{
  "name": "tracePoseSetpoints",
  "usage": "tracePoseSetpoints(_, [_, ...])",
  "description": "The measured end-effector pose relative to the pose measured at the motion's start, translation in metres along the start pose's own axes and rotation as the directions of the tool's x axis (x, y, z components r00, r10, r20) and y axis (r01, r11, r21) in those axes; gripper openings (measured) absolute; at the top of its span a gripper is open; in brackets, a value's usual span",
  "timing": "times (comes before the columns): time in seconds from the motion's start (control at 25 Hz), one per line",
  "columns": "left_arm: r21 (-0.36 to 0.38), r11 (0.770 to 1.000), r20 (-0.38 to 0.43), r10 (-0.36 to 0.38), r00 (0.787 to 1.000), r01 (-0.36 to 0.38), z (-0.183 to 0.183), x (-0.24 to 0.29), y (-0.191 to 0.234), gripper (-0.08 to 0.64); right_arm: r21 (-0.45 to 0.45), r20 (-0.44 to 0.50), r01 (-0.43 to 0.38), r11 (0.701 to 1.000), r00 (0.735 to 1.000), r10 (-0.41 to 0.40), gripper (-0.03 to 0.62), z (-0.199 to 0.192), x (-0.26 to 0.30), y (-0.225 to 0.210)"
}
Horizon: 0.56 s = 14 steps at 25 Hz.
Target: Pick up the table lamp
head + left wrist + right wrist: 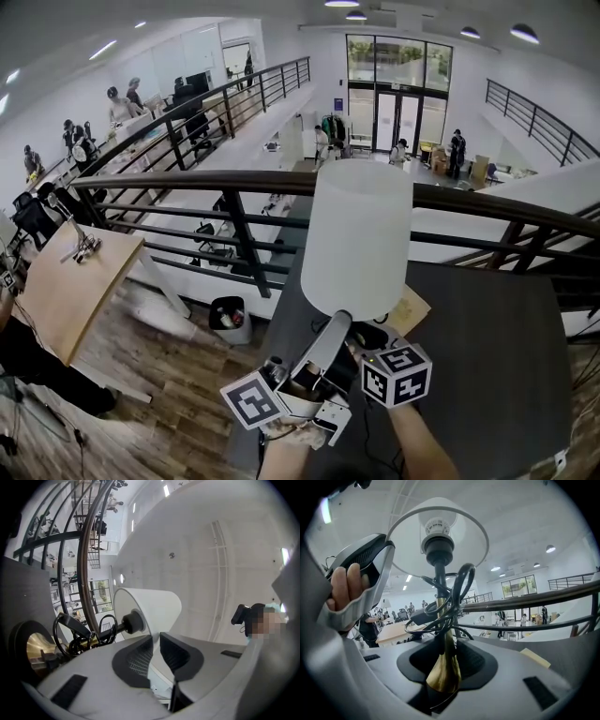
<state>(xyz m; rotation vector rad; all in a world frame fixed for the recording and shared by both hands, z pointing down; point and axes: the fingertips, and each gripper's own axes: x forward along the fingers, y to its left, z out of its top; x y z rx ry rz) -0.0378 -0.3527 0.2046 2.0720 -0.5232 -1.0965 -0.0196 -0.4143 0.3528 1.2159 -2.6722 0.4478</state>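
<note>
Lamp (pixel 361 239) upright, mid-frame, over the left half of the dark bench (pixel 487 347), on the near side of the railing (pixel 234 183).

Left tool (pixel 155 641): jaws almost together, pinching the lower rim of the white shade (pixel 152 609), with the thin shade wall between the pads. It reaches up to the rim from the near left. A hand (pixel 344 585) wraps its body.

Right tool (pixel 445 665): jaws wide, clamped on the flared brass lower end of the stem (pixel 440 616), one pad each side. It comes in from the near right, below the shade.

Black cord (pixel 457 597) is bundled in loops round the stem, just above the right tool. Bulb (pixel 436 524) sits in its socket inside the shade.

Lamp base is hidden behind both tools in the head view, so I can't tell if it's off the bench.

Tan paper (pixel 410 309) lies on the bench just right of the lamp, on the far side of the right tool.
</note>
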Motion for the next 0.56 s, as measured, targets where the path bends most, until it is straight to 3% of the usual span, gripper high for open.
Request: tracePoseSetpoints(0.56, [-0.002, 1.0, -0.004, -0.007, 1.0, 0.007, -0.0041, 0.0062, -0.001, 0.061, -0.007, 0.009, 0.006, 1.0, 1.0, -0.006, 0.137, 0.0038, -0.0035, -0.0074])
